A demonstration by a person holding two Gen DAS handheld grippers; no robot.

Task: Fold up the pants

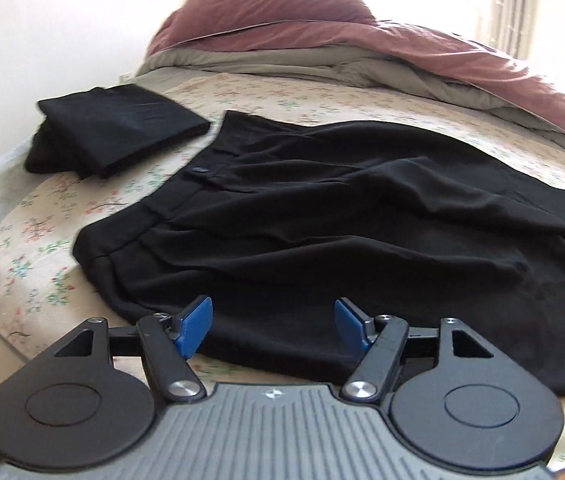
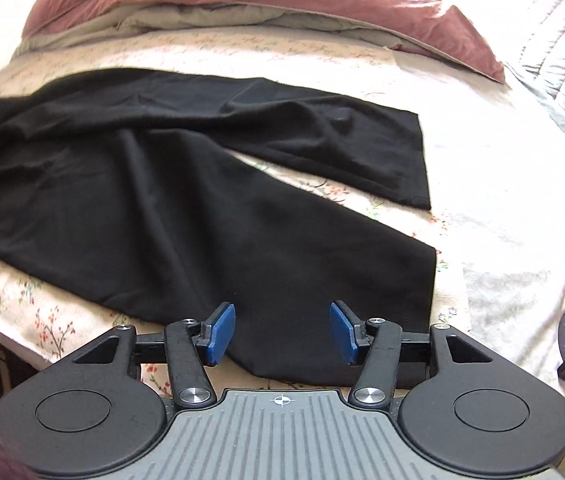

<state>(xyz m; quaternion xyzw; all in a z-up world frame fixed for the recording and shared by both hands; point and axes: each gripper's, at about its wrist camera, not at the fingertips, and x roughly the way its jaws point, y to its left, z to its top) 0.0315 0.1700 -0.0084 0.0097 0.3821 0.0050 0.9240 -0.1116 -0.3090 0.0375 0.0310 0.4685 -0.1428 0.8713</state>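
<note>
Fingers of both grippers are standing apart, gripping nothing: left gripper is hovering over the waist end, right gripper over the near leg's hem. Black pants are lying flat across the floral bedsheet, waistband leftward, legs running rightward. Fabric is looking soft, light, limp; waistband corner and hem corner are offering the best holds.

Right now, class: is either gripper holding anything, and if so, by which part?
Nothing is held. The left gripper and right gripper both stand open above the black pants, pads clear of the fabric.
</note>
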